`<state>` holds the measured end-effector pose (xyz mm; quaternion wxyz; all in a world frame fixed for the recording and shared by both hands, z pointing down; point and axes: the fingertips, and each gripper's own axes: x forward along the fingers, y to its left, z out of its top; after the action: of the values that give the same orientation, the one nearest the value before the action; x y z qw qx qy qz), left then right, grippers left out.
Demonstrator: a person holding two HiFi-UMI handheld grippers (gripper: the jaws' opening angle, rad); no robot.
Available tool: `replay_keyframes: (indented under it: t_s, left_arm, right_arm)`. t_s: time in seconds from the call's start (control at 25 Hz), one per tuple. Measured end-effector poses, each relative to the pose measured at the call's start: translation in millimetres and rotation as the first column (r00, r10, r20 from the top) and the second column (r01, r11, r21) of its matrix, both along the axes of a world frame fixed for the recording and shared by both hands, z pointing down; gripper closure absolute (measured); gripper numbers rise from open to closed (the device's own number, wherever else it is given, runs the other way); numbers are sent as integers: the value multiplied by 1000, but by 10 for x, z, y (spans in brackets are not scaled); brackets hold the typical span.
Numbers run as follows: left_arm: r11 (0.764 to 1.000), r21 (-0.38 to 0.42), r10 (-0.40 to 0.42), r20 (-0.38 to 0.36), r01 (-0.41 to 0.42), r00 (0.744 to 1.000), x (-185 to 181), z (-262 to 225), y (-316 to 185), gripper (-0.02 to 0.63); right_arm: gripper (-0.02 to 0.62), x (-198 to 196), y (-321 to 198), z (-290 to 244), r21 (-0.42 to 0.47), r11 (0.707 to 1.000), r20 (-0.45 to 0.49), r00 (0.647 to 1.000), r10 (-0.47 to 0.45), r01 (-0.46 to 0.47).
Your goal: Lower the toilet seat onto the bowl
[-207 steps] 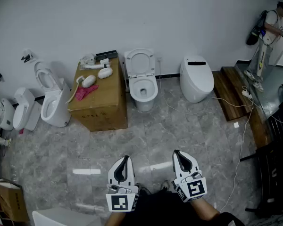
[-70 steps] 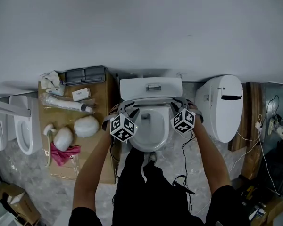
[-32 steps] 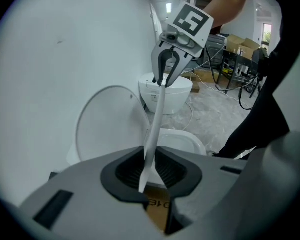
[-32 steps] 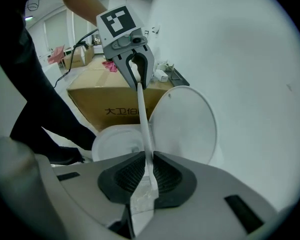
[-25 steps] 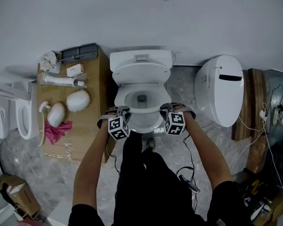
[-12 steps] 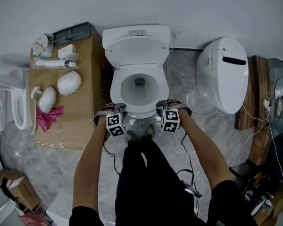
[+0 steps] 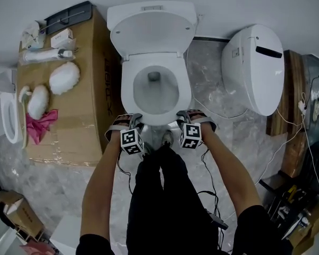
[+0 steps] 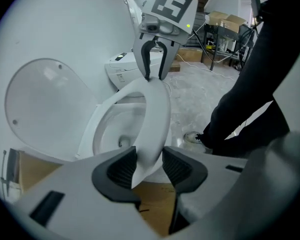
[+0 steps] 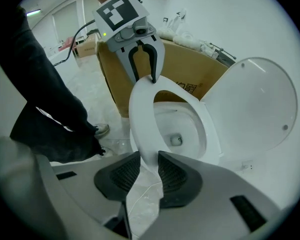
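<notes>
Floor (image 7: pixel 215 113): grey marbled tile. Standing on it along the wall are a toilet (image 7: pixel 151 33) with its lid raised, a second, closed toilet (image 7: pixel 252 68) to its right, and a large cardboard box (image 7: pixel 80 129) just beside it on the left. A wooden platform (image 7: pixel 287 89) lies at the right edge. A smaller carton (image 7: pixel 13 217) sits at lower left. The large box top carries a grey tray (image 7: pixel 69 16), a white tube (image 7: pixel 45 53), two white rounded objects (image 7: pixel 64 77) and a pink cloth (image 7: pixel 39 125).
</notes>
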<state>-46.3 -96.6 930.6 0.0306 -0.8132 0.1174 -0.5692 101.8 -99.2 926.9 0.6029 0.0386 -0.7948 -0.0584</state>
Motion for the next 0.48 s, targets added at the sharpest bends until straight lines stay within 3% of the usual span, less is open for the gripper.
replay_keyframes:
  t_s: [0.2, 0.48]
  left_arm:
    - [997, -63, 31, -28, -32, 999, -1, 472, 200, 436]
    - [996, -73, 41, -25, -42, 999, 7, 1023, 308, 436]
  right_arm:
    - [460, 5, 175, 502, 2, 1000, -25, 1000, 0, 0]
    - [460, 16, 296, 1062, -19, 1000, -29, 999, 23, -24]
